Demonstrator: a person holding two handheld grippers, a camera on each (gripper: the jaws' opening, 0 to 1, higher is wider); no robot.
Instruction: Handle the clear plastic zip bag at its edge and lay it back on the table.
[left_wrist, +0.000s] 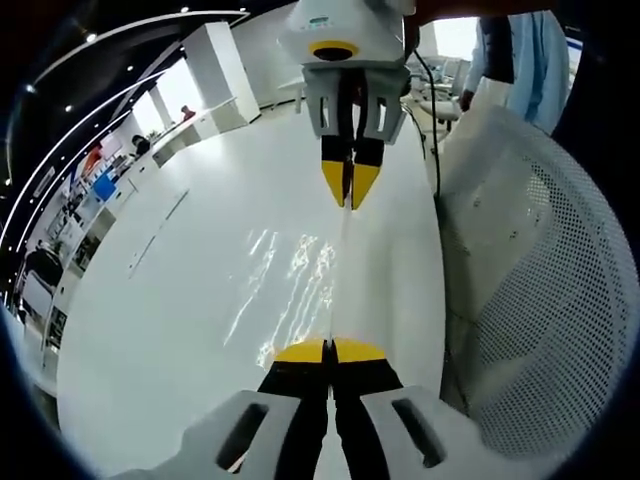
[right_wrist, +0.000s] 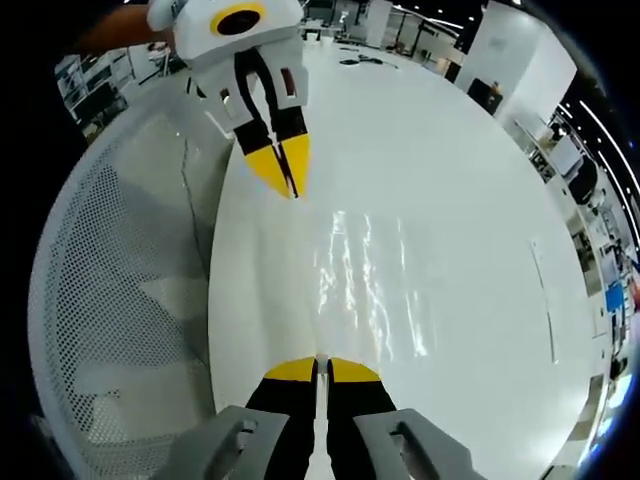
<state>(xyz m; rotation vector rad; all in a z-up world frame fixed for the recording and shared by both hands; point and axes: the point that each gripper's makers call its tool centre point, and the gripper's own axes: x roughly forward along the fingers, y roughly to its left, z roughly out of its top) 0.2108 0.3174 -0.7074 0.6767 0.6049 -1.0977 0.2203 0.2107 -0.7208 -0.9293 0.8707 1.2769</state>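
Zip bag (left_wrist: 300, 290) stretched taut over table (left_wrist: 150, 330); left gripper (left_wrist: 329, 351), right gripper (right_wrist: 320, 369) pinch opposite edges.

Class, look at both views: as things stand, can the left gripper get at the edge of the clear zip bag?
Probably yes: the left gripper looks shut on one edge of the clear zip bag, with the right gripper pinching the opposite edge.

My left tongs (left_wrist: 329, 350) carry yellow tips on black jaws, set in a pale grey body. My right tongs (right_wrist: 322, 369) match: yellow tips, black jaws, grey housing. The zip bag (left_wrist: 300, 290) is clear, streaked with white glare. The desk (left_wrist: 180, 300) is plain glossy white. Beside it, a chair back (left_wrist: 540, 300) is white mesh, patterned with small dark perforations.
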